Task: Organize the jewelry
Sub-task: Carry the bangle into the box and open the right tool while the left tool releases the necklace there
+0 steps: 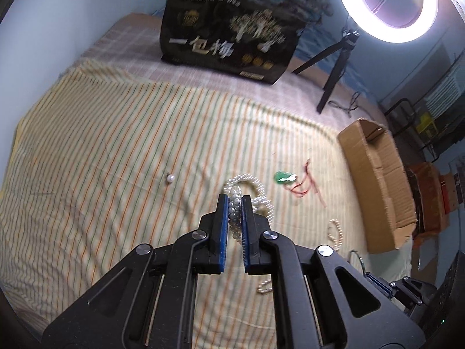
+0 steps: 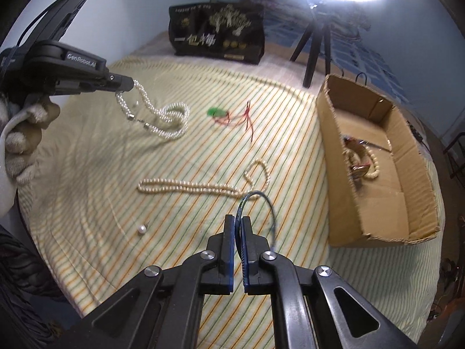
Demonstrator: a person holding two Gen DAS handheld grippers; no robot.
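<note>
My left gripper [image 1: 234, 200] is shut on a multi-strand white pearl necklace [image 1: 258, 192]; from the right wrist view that necklace [image 2: 167, 116] hangs from the left gripper [image 2: 132, 84] and trails onto the striped cloth. My right gripper [image 2: 238, 221] is shut on a thin dark blue bangle [image 2: 268, 203], whose loop rises above the fingertips. A long cream pearl strand [image 2: 197, 188] lies on the cloth just beyond it. A single loose pearl [image 2: 141, 229] rests to the left. A green pendant on red cord [image 2: 216, 112] lies farther back.
An open cardboard box [image 2: 334, 151] at the right holds a few pieces of jewelry [image 2: 363, 165]. A black printed bag [image 2: 218, 37] and a ring light on a tripod [image 2: 315, 43] stand at the back. A gloved hand [image 2: 20, 142] holds the left gripper.
</note>
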